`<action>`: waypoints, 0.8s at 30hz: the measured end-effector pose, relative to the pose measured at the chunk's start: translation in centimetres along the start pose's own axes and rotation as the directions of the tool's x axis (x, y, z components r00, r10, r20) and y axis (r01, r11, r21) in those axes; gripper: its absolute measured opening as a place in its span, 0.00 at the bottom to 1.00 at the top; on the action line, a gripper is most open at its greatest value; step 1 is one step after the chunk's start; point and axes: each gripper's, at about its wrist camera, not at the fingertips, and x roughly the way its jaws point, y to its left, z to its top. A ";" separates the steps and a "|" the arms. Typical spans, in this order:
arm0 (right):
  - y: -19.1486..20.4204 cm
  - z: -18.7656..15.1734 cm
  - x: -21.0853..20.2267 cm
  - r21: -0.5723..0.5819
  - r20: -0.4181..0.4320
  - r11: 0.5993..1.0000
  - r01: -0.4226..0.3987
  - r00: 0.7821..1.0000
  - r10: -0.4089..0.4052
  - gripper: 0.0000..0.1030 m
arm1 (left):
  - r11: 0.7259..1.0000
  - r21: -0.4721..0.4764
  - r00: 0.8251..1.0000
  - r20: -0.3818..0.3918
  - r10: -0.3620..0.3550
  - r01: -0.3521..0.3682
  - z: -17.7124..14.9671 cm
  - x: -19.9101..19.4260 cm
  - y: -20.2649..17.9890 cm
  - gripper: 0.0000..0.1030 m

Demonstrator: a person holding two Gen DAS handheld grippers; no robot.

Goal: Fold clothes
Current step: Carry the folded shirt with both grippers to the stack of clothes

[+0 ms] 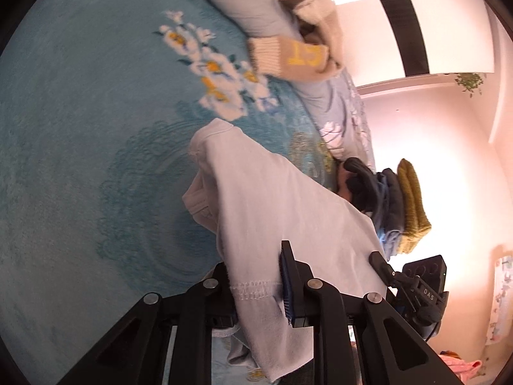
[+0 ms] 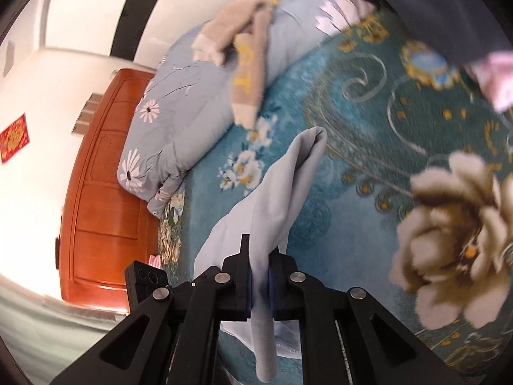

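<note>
A pale lilac-grey garment (image 1: 275, 199) hangs in the air above the teal flowered blanket (image 1: 80, 128). My left gripper (image 1: 256, 285) is shut on its stitched hem. My right gripper (image 2: 259, 276) is shut on another part of the same garment (image 2: 282, 186), which drapes away from the jaws in folds. The right gripper's body (image 1: 416, 285) shows at the lower right of the left wrist view, the left gripper's body (image 2: 144, 285) at the lower left of the right wrist view.
A stack of folded dark and olive clothes (image 1: 394, 205) sits on the bed. A beige sweater with yellow letters (image 1: 304, 54) lies on a light blue quilt (image 2: 179, 102). A wooden door (image 2: 102, 192) and white walls are beyond.
</note>
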 end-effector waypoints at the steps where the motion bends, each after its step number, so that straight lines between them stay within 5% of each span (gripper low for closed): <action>1: 0.5 0.4 -0.8 -0.017 0.008 1.000 -0.003 1.000 0.003 0.07 | 1.000 0.012 1.000 0.003 -0.009 0.009 0.2 -0.1 -1.0 0.21; 10: 4.5 6.0 -11.0 -0.166 0.133 0.986 0.011 0.991 0.012 0.07 | 0.973 0.216 0.996 0.005 -0.089 0.086 2.7 0.6 -14.0 0.21; 24: 2.0 16.4 -30.0 -0.176 0.347 0.973 0.148 0.934 -0.080 0.07 | 0.844 0.515 0.988 -0.124 -0.097 0.148 3.6 11.4 -36.9 0.21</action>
